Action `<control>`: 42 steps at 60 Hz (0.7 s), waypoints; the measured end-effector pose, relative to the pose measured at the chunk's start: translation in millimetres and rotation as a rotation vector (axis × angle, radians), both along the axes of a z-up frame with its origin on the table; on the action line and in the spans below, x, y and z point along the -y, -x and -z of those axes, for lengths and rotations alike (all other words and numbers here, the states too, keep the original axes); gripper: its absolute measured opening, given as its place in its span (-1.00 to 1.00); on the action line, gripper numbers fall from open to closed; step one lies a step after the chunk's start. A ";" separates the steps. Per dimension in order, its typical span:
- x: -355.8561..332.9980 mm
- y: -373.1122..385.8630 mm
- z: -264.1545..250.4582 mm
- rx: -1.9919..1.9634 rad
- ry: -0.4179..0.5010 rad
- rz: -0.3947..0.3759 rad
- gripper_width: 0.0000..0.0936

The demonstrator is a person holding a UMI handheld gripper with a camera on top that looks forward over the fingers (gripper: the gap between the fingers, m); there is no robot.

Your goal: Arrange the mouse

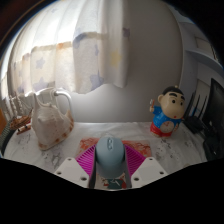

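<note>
Fingers: the gripper (110,172) has two fingers with pink pads (84,158) on their inner sides. They sit one on each side of the mouse and look pressed against it, so I think they are pinching it.

Mouse: the mouse (109,160) is grey-blue and rounded. It is right between the fingers, and its narrow end points away from the camera. I cannot tell if it is lifted a little or if it rests on the desk.

Desk: the desk (118,134) has a light cover with a faint pattern. The part just past the mouse is bare.

Bag: a white cloth bag (49,118) with a looped handle stands on the desk, off to the left and well beyond the fingers.

Toy: a little cartoon boy figure (166,110) in a red top and blue bottoms stands on the desk, off to the right, also well beyond the fingers.

Behind: a pale curtain (95,45) hangs at the back, with a plain wall beside it.

How far along: grabbing the mouse looks done. What is left, I think, is to bring it to its spot on the desk, maybe the bare part between the bag and the toy, set it down straight, and let go.
</note>
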State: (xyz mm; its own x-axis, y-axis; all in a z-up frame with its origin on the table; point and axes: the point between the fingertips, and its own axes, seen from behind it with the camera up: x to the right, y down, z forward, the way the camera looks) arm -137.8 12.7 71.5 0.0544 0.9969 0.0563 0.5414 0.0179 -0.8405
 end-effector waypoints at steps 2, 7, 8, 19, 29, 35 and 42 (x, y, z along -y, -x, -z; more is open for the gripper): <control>-8.1 3.6 17.4 0.020 -0.008 0.003 -0.12; -20.4 7.5 50.6 0.065 0.009 0.013 -0.06; -22.7 7.4 57.1 0.075 0.009 0.017 -0.04; -38.7 -2.4 75.9 0.151 0.000 0.057 0.85; -33.4 -43.1 9.7 0.139 0.060 0.078 0.82; -19.3 -93.8 -37.7 0.150 0.090 0.070 0.83; -3.8 -164.3 -79.9 0.181 0.060 0.028 0.83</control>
State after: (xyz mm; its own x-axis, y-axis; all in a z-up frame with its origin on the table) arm 26.5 16.6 151.4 0.0768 0.9970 0.0078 0.6837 -0.0470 -0.7283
